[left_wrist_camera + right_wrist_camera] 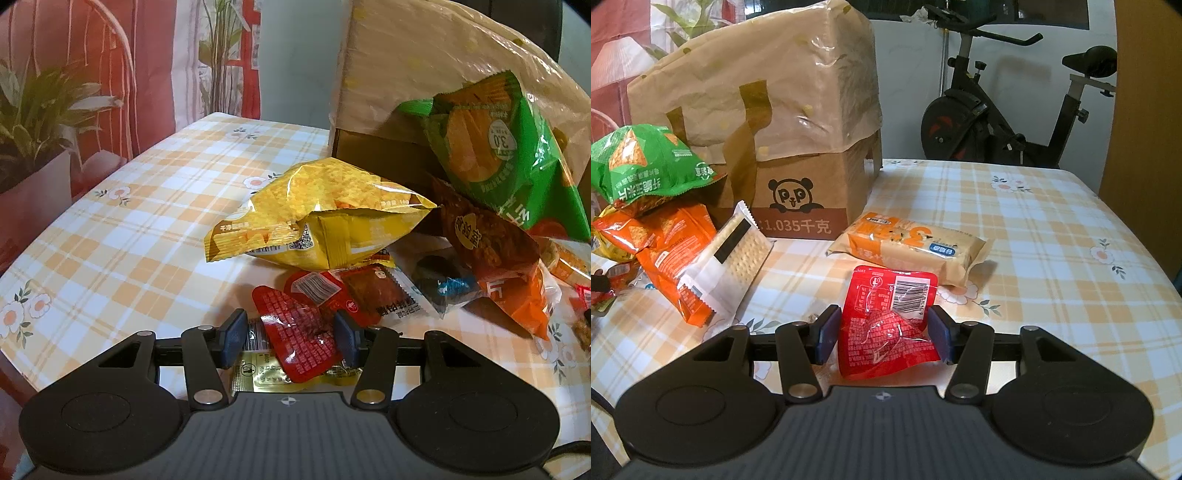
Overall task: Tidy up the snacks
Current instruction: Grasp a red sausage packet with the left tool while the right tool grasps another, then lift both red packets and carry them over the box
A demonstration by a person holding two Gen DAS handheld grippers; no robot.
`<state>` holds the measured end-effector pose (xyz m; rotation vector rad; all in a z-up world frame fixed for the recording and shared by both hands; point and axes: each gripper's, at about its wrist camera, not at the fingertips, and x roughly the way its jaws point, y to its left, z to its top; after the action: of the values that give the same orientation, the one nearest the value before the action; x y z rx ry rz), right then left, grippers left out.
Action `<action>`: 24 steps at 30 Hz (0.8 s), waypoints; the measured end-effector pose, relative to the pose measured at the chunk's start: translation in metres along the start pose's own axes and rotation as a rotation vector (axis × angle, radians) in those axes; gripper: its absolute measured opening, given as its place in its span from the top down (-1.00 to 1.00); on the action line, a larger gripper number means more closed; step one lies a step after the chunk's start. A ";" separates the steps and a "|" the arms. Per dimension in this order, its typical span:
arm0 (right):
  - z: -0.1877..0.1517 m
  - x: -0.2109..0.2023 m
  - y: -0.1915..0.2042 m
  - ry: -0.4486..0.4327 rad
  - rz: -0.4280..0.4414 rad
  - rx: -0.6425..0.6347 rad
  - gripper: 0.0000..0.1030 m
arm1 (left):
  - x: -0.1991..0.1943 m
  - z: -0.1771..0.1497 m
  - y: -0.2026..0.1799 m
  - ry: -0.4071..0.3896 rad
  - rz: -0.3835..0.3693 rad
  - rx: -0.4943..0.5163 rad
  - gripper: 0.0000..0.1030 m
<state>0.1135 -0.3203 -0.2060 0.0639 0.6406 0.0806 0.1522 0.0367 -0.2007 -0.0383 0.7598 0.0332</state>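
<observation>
In the left wrist view my left gripper (290,336) has its fingers on both sides of a small red snack packet (295,334) at the near edge of a snack pile; whether they pinch it is unclear. Behind lie a yellow chip bag (317,218), a green chip bag (506,155) and an orange-brown bag (495,251). In the right wrist view my right gripper (882,334) flanks another red packet (886,321) with a barcode, lying on the table. A beige-orange cracker pack (912,247) lies just beyond it.
A brown paper bag with a panda logo (798,147) stands at the back of the checked tablecloth (1052,240). A white cracker pack (735,258), orange bags (668,240) and the green bag (646,166) lie to its left. An exercise bike (1015,122) stands behind the table.
</observation>
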 end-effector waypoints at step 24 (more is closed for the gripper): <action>0.001 0.001 -0.001 0.007 0.006 0.001 -0.06 | -0.019 -0.003 -0.013 -0.079 -0.108 0.063 0.50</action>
<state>0.1150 -0.3208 -0.2064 0.0668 0.6470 0.0863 0.1367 0.0233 -0.1892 -0.0185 0.6787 -0.0917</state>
